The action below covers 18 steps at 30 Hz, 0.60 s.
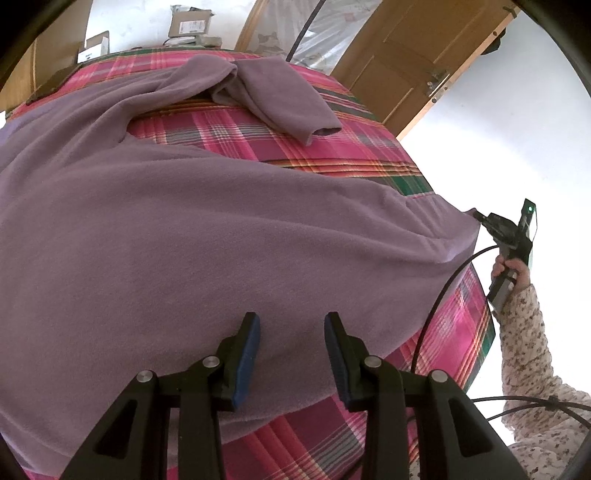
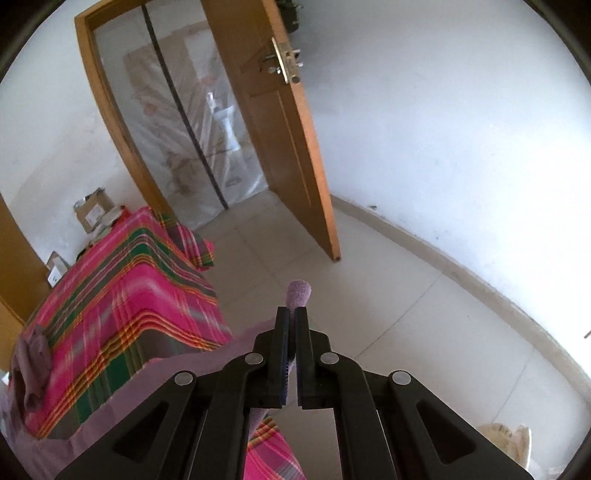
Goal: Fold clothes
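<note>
Nearest in the left wrist view, the left gripper hovers just above the purple fleece garment, its blue-padded fingers spread apart with nothing between them; the garment lies spread over a table covered in a pink, green and orange plaid cloth, its near hem hanging close to the table's front edge; to the right, the right gripper pinches a corner of the garment at the table's right edge, pulling the cloth into taut ridges, with the person's hand around its handle, a floral sleeve behind it, and a black cable looping down across the plaid; farther back, a sleeve of the garment lies folded across the plaid, cuff open toward the right; beyond the table's far end stand cardboard boxes against a white wall, and a wooden door to the right.

In the right wrist view, the right gripper has its fingers pressed together on a tuft of the purple garment, which pokes out past the tips; the garment's edge runs away to the left over the plaid table; beyond lie pale floor tiles, the open wooden door and a doorway hung with clear plastic sheeting.
</note>
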Each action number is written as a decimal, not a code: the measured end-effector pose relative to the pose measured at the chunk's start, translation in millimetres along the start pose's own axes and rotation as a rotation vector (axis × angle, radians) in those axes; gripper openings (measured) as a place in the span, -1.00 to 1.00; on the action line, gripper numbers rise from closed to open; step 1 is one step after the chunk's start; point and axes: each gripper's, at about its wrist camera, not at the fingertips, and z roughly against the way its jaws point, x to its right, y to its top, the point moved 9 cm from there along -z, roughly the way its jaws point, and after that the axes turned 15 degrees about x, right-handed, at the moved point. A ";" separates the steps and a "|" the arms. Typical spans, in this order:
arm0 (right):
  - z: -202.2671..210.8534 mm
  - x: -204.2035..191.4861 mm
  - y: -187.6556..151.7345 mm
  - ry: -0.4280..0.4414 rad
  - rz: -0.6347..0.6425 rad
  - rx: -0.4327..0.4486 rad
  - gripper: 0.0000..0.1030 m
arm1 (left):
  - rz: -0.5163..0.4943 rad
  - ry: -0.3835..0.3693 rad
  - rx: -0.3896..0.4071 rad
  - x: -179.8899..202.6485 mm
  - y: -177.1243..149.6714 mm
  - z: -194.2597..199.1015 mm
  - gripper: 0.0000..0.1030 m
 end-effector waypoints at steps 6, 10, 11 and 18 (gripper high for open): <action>12.2 19.3 -8.2 -0.047 0.007 -0.035 -0.94 | 0.003 -0.014 0.002 -0.1 -1.9 1.8 -0.29; 15.9 28.8 -10.0 -0.068 0.002 -0.043 -0.95 | 0.004 -0.024 0.001 -0.6 -3.5 4.5 -0.29; 16.3 30.6 -10.6 -0.073 0.003 -0.047 -0.94 | 0.004 -0.025 0.001 -0.7 -4.2 5.8 -0.29; 25.8 38.7 -15.9 -0.099 -0.018 -0.060 -0.93 | 0.013 -0.023 0.010 -7.4 -11.5 19.4 -0.29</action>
